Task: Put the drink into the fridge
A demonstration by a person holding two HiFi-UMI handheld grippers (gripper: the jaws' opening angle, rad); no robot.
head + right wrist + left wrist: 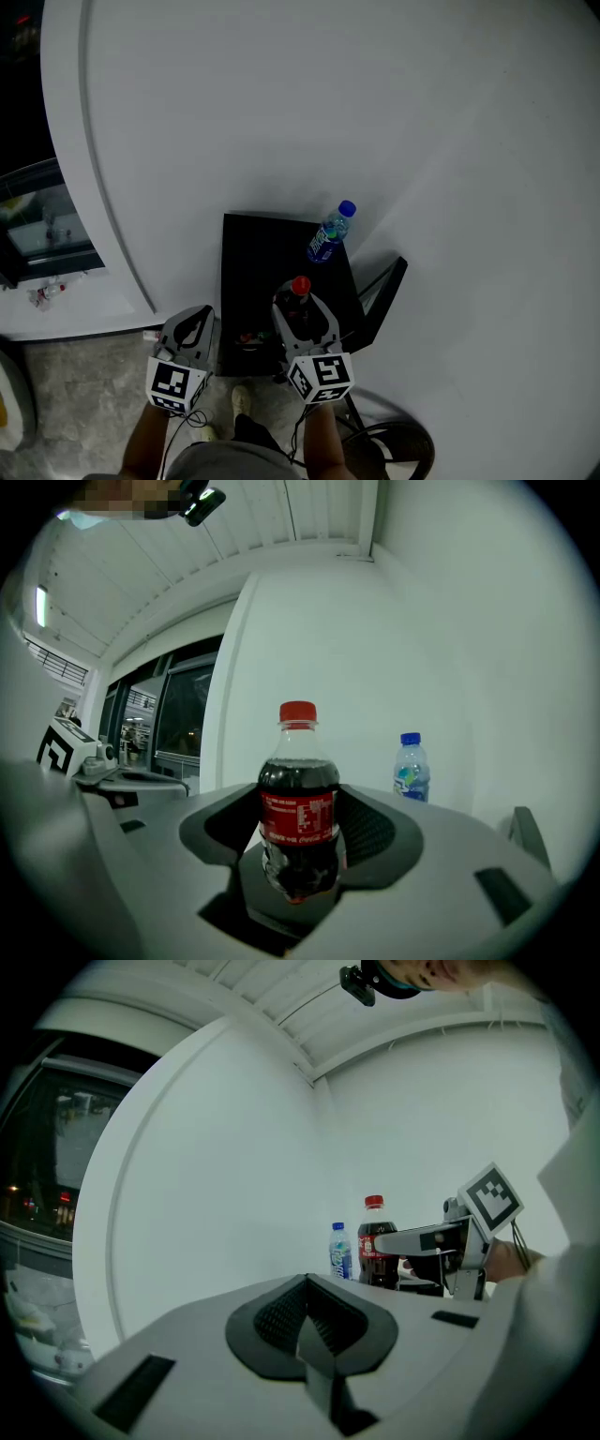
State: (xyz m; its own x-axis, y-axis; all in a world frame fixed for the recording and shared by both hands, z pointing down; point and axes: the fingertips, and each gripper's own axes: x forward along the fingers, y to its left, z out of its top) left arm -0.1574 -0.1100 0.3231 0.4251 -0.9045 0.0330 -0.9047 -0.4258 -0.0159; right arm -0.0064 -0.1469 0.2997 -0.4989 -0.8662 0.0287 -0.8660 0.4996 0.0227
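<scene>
Ahead of you a white wall [328, 112] fills most of the head view, with a curved seam running down its left part. A dark window [37, 216] sits at the far left, beyond that seam. Against the foot of the wall stands a small black table [246, 272], just in front of you.

Your right gripper [302, 309] reaches over the near half of that table. In the right gripper view its jaws sit narrow, one dark pad on each side of the cola bottle [300, 827], pressing against the red label. The bottle stands upright between them. Its base is hidden behind the gripper body, so you cannot tell whether it rests on the tabletop or hangs just above it.

Your left gripper [192, 323] hovers off the table's left edge, over the floor [84, 375]. In its own view the jaws are closed on each other with nothing between them.

A water bottle [330, 234] stands upright at the table's far right corner, close to the wall and apart from the cola. It has a blue cap [347, 209], and the cola a red cap [298, 712].
</scene>
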